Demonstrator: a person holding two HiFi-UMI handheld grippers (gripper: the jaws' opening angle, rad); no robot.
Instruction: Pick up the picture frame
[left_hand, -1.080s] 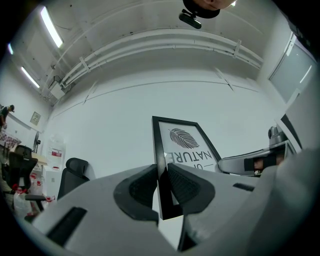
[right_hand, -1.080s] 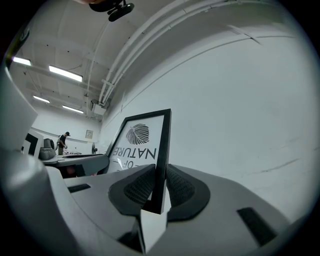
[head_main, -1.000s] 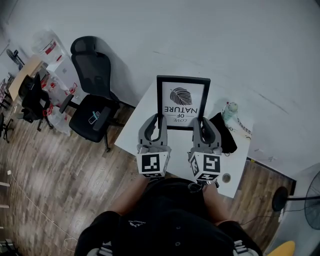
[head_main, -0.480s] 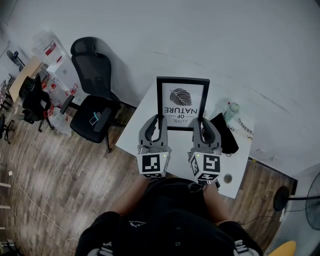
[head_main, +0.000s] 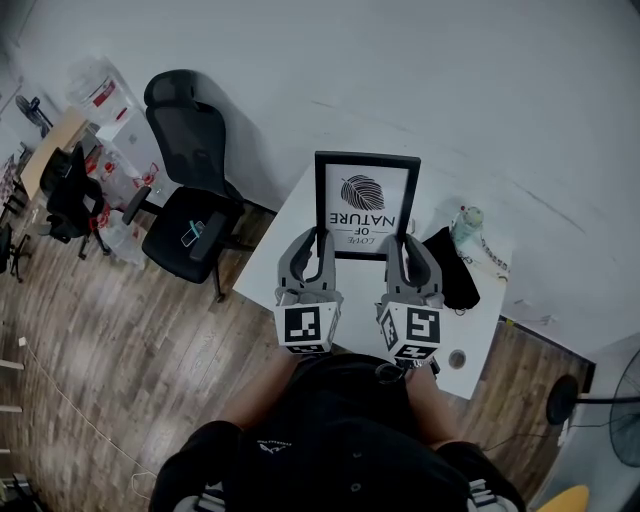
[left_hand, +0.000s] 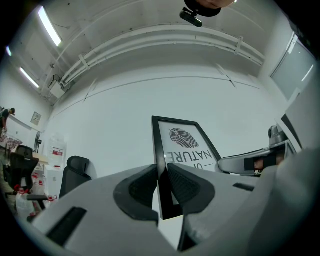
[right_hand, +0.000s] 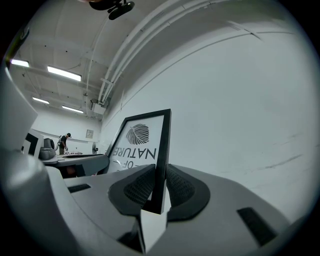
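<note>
The picture frame (head_main: 367, 205), black-rimmed with a leaf print and the words LOVE OF NATURE reading upside down from the person's side, is held between the two claws out over the white table (head_main: 290, 250). The left gripper (head_main: 321, 238) is clamped on the frame's left rail close to its near corner. In the left gripper view the black rail of the picture frame (left_hand: 184, 145) runs straight up between the dark ribbed pads (left_hand: 139, 189) of the left gripper (left_hand: 161, 186), with both pads pressed against it and the frame's corner showing just below them. The right gripper (head_main: 404, 240) grips the opposite rail in the same way. In the right gripper view the picture frame (right_hand: 141, 137) rises from between the jaws of the right gripper (right_hand: 159, 187), whose pads (right_hand: 179, 187) close tight on either side of the rail. The rest of the frame reaches away from both claws toward the pale wall; whether its far edge touches the table cannot be told. A black office chair (head_main: 190, 205) stands to the left of the table, and a dark bag (head_main: 452, 268) and a bottle (head_main: 466, 222) lie on the table just right of the frame
</note>
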